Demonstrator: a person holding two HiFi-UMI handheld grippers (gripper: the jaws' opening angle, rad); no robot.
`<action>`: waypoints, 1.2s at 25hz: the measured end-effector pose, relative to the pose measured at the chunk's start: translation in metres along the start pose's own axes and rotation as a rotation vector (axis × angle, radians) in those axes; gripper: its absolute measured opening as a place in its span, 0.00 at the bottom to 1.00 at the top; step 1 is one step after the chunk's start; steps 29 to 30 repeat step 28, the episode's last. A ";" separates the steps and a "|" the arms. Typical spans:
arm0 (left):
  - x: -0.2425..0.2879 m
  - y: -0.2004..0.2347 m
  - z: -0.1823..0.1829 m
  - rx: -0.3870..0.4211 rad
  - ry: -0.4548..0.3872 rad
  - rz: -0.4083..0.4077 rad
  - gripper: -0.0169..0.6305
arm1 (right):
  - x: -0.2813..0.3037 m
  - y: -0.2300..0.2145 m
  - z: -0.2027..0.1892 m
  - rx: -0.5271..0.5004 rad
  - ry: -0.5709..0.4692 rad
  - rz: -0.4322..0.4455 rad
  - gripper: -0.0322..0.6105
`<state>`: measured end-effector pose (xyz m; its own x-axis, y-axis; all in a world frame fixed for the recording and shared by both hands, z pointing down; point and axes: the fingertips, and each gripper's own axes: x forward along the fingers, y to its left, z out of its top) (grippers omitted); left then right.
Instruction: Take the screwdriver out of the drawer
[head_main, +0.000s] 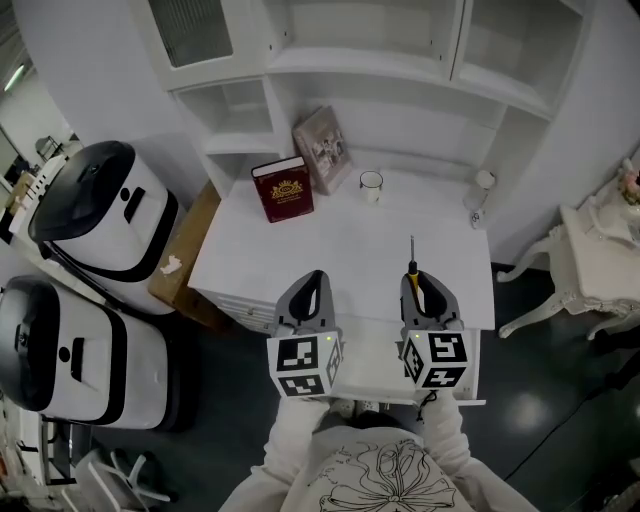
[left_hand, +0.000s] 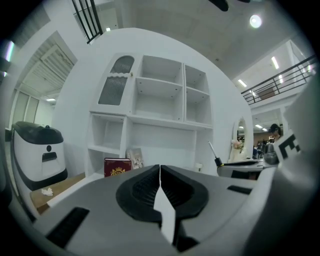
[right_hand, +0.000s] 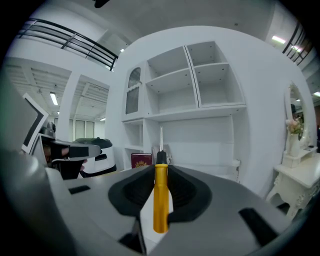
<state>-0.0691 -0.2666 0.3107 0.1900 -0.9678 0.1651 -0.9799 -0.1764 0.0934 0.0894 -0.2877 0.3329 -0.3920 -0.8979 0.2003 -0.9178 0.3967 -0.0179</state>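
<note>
White counter (head_main: 330, 250) below: my right fingers (right_hand: 187, 192) clamp the screwdriver (right_hand: 160, 197), apparently out already; left fingers (left_hand: 140, 192) closed, empty. Setting it down likely remains.

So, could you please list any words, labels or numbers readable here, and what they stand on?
No text is legible.
Red book: gold crest and lettering on the cover, too small to read.
Marker cubes: black-and-white square patterns only, no words.
</note>
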 end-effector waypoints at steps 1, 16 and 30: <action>-0.001 0.000 0.001 0.000 -0.002 0.000 0.04 | -0.001 -0.001 0.001 0.002 -0.003 -0.002 0.17; -0.008 0.002 -0.002 -0.013 -0.001 0.010 0.04 | -0.005 0.002 0.002 0.022 -0.012 0.005 0.17; -0.006 -0.001 -0.005 -0.019 0.005 -0.003 0.04 | -0.003 0.005 -0.001 0.020 -0.003 0.010 0.17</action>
